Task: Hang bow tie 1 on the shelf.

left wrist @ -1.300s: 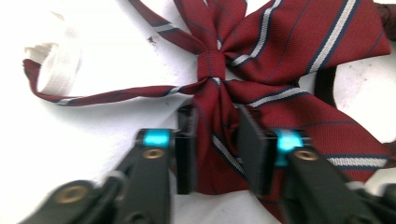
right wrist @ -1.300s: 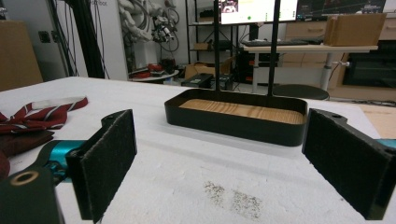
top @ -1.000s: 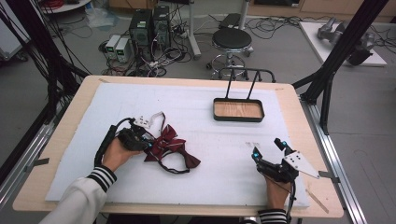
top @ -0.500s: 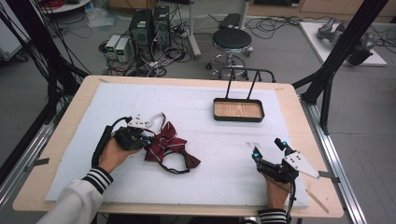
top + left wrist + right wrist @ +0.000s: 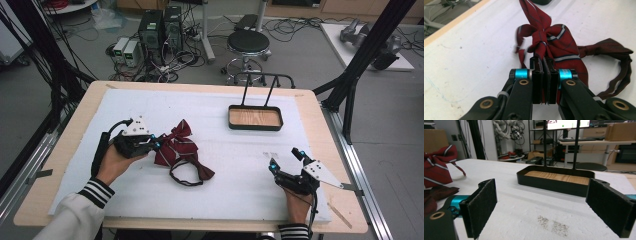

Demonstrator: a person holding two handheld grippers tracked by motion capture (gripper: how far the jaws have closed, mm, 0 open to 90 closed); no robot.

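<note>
**One thin pinch, one loose strap**

One fold of the bow tie (image 5: 554,45) sits between the closed jaws of the left gripper (image 5: 156,145), gripped near the knot, over the white mat (image 5: 240,165) left of centre. The hold looks shallow, so the fabric may slip free. The neck strap (image 5: 187,177) trails on the mat and could drag or snag. The right gripper (image 5: 286,161) rests wide open, well apart. The wooden tray (image 5: 255,118), probably the goal, has tall rods.

Dark red bow tie (image 5: 176,147) with white and navy stripes; black tray (image 5: 254,118) with light wood floor; white mat (image 5: 210,165).
</note>
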